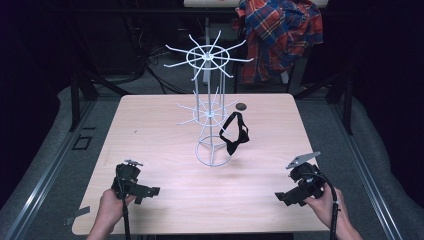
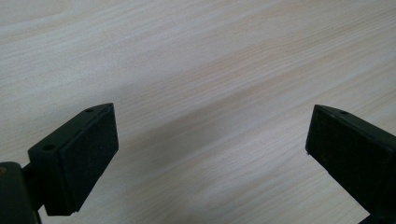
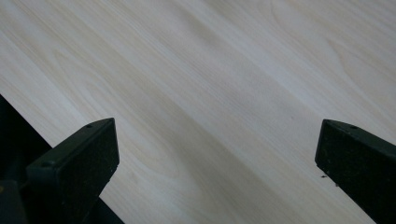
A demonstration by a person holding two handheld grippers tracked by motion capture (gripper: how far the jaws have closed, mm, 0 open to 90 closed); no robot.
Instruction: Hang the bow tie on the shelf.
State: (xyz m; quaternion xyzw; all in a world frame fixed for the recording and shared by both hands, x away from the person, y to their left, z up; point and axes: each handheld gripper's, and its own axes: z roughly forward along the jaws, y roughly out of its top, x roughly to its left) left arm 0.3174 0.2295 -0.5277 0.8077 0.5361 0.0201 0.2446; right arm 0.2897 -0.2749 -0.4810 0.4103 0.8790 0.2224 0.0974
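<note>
Hanging from a lower arm of the white wire rack, the black strap sits well beyond and between both grippers, left gripper and right gripper, whose fingers stand apart, empty, over the bare worktop.

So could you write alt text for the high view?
A white wire rack stands on a wooden table with a black strap hanging from one prong. Near the front edge, a person's hands hold the left gripper and right gripper, jaws empty.
</note>
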